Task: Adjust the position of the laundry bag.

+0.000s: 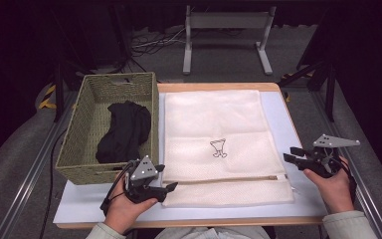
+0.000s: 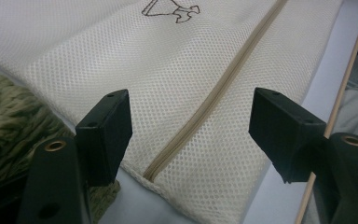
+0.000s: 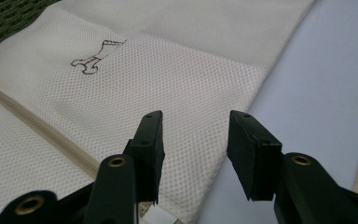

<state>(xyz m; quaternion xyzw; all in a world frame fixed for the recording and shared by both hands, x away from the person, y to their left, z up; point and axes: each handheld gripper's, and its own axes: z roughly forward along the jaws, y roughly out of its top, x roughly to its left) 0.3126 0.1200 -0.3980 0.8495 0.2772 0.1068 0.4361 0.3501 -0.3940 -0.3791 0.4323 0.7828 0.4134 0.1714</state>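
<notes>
Cream mesh laundry bag (image 1: pixel 218 134), flat, zipped

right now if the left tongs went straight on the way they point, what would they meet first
Most likely the mesh bag: the left tongs stand open over its near corner, aimed along the zipper. They look slightly above the fabric, so depth is uncertain; nothing else lies in that line.

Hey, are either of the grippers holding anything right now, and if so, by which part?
Nothing is held. The left gripper has open jaws over the mesh laundry bag near its zipper; the right gripper has open jaws at the bag's edge.
</notes>
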